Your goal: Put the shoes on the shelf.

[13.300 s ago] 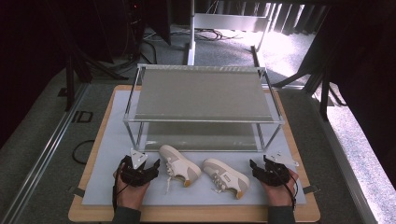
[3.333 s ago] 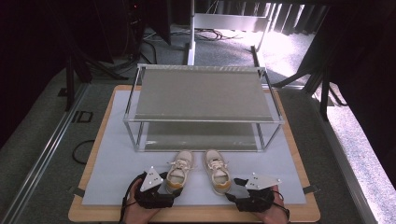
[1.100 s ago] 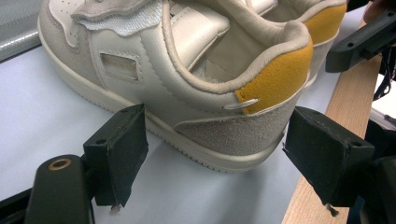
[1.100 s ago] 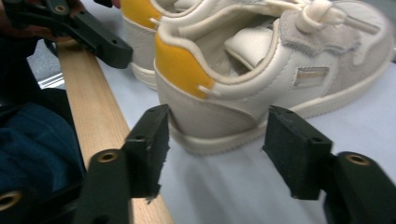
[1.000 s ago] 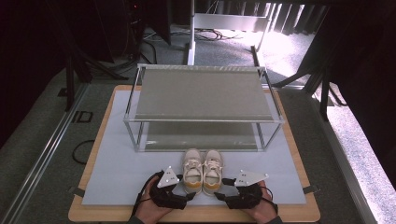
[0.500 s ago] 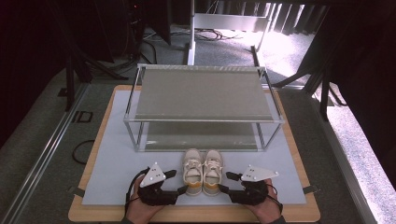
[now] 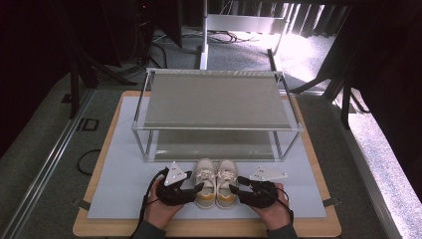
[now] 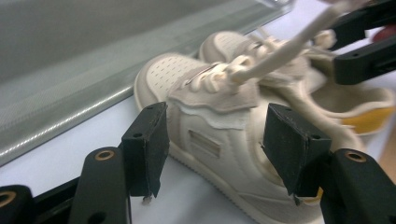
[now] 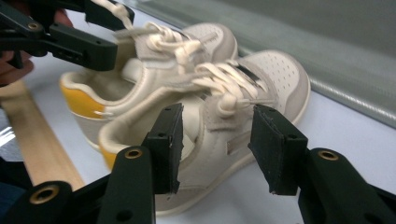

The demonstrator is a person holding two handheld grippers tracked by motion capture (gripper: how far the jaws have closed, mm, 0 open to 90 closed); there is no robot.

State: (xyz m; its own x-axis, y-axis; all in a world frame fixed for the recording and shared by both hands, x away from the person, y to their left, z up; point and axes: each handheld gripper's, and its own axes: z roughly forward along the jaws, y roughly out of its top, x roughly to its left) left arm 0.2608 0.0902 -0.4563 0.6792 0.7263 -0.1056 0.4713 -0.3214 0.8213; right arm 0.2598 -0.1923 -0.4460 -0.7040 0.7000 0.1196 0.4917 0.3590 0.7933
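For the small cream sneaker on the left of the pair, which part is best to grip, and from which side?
Grip the left cream leather sneaker across its side wall at mid-length, coming from its outer side, where the left gripper already is. The other sneaker stands close against its inner side, so that side is blocked. The jaws, which have just been closing, straddle the firm flat quarter below the laces.

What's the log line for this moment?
left claw: closing around left shoe | right claw: closing around right shoe | pair before rack

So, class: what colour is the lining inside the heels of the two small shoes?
Yellow, on the shoes; clearest in the right gripper view.
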